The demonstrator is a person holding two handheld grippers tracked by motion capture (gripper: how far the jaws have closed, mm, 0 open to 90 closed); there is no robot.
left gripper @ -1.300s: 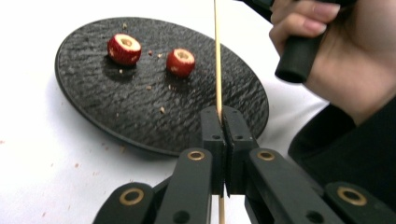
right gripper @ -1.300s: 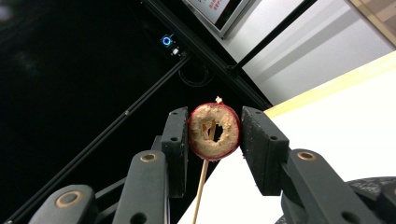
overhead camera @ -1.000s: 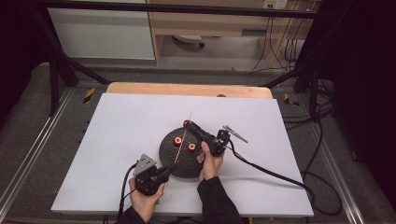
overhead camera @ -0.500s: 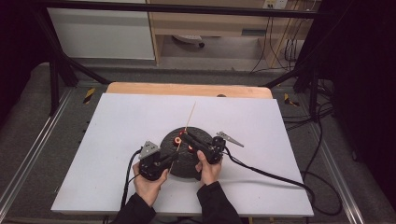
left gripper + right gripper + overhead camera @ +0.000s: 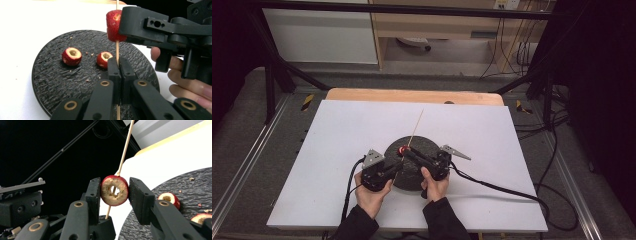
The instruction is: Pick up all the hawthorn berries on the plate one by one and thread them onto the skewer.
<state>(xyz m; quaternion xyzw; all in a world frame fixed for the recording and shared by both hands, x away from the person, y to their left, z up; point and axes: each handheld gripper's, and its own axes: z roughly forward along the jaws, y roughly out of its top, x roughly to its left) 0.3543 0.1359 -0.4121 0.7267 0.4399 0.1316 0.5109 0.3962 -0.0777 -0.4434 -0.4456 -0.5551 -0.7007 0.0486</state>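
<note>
white tabletop (image 5: 337, 150) under dark slate plate (image 5: 57, 82), dim room around; my left claw (image 5: 119, 65) clamps skewer (image 5: 117, 50), right claw (image 5: 113, 191) grips strawberry (image 5: 114, 190).

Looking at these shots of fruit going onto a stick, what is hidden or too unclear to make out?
- Skewer tip: cut off by the top edge in both gripper views.
- Its lower end: hidden behind the left gripper in the left gripper view.
- The two hawthorn pieces on the plate: hidden under the hands in the high view.
- Held fruit: the right gripper covers its sides.
</note>
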